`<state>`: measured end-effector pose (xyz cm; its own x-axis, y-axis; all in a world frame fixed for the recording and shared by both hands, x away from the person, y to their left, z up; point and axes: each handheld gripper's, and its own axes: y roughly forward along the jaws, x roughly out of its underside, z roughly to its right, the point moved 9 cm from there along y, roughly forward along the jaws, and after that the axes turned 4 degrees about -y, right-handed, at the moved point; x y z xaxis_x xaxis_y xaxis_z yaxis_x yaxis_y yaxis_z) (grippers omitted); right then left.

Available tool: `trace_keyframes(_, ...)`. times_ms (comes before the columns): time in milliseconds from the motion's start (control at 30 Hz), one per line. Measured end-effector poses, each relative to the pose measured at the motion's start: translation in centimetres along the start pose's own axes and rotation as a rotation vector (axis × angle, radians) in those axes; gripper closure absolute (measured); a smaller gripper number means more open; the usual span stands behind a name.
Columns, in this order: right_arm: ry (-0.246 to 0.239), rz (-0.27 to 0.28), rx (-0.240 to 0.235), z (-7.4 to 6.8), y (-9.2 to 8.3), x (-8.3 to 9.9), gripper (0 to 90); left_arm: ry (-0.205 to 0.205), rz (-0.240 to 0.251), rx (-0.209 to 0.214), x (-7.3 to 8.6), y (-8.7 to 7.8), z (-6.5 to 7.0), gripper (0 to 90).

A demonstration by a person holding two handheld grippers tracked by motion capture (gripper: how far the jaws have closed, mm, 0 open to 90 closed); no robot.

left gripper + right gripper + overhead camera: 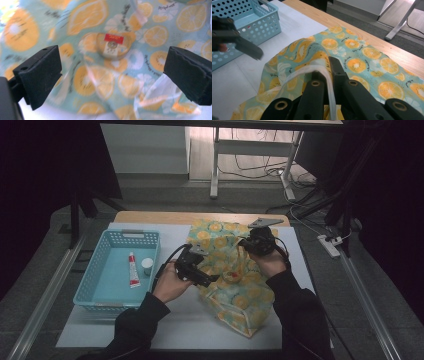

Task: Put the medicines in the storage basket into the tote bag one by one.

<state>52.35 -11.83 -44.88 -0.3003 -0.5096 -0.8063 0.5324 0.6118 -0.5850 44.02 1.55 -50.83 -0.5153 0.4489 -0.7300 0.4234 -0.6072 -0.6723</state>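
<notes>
Bag: a teal fabric bag printed with orange slices (235, 285) lies on the white table mat (175, 325), its mouth lifted at the far side, under and between both grippers.
Bag rim: a white-lined edge of the bag (322, 72) is drawn up between the jaws of the right gripper (260, 241).
Right gripper: clamped tight on that edge and holding it up, at the bag's far right part.
Small item: a round beige container with a red label (113, 45) lies inside the bag, straight ahead of the left gripper (200, 275) and between its two jaws as that gripper's view shows it, apart from both pads.
Left gripper: jaws spread wide with nothing between the pads, poised over the bag's left side.
Basket: a light blue perforated plastic basket (90, 285) stands to the left of the left gripper, well apart from the bag.
Basket contents: a white and red tube (133, 270) and a small white round jar (147, 265) lie side by side on its floor.
</notes>
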Motion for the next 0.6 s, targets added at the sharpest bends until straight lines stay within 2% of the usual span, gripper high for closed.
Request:
trace_keyframes(267,0.003,0.000,-0.002,0.1,-0.1,0.3,89.3,-0.042,0.010,-0.024,1.9,-3.5,-1.9,2.4)
trace_keyframes(467,0.008,-0.002,-0.004,0.1,0.1,0.6,89.3,-0.093,0.015,-0.041,4.0,-5.5,-4.6,2.1)
trace_keyframes(600,0.009,-0.004,-0.005,0.1,0.2,0.7,89.3,-0.131,0.028,-0.080,5.4,-6.8,-6.3,0.8)
